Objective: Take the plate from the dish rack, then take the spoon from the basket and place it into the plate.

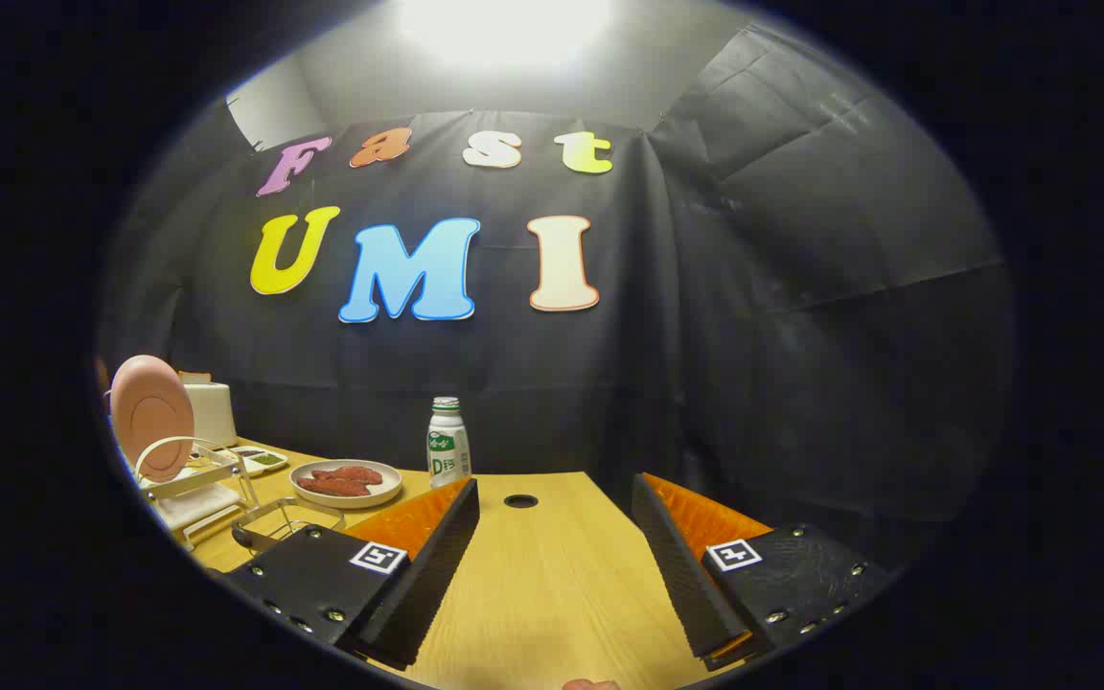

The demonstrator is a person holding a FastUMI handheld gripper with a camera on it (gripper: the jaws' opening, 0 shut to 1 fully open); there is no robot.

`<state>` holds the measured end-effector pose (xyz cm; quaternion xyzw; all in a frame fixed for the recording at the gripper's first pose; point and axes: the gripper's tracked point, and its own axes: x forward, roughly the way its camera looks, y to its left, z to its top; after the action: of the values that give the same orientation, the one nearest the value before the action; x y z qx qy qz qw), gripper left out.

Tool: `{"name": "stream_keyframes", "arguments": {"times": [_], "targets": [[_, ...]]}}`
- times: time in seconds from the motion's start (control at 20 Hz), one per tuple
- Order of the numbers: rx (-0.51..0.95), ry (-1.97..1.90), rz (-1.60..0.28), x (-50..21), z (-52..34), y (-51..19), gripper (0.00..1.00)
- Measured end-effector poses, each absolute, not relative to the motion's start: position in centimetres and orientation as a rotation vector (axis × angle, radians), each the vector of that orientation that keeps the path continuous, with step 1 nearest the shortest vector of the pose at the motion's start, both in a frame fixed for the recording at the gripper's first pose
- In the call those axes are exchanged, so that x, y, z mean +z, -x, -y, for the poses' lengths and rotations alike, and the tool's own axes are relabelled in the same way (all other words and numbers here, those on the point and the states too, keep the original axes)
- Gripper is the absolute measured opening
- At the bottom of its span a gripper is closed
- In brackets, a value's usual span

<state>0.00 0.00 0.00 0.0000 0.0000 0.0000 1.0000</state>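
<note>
On the desk (552,585), the plate (151,415) stands upright in the dish rack (193,484) at left; a dish of food (346,482) and bottle (448,443) lie to its right, beyond the spread fingers of the tool (552,565).

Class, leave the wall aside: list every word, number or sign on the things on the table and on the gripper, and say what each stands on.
bottle: printed label, too blurred to read.
gripper, open over the table: a square coded marker on each finger, a pattern with no words.
plate in the dish rack: no text.
</note>
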Motion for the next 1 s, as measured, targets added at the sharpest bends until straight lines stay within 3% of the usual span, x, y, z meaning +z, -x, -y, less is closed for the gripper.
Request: {"name": "stream_keyframes", "arguments": {"times": [0.45, 1.0], "targets": [[-0.103, 0.025, -0.102, 5.2, -1.0, 11.4, 0.98], [0.086, -0.059, -0.08, 15.0, -17.5, 14.7, 0.98]]}}
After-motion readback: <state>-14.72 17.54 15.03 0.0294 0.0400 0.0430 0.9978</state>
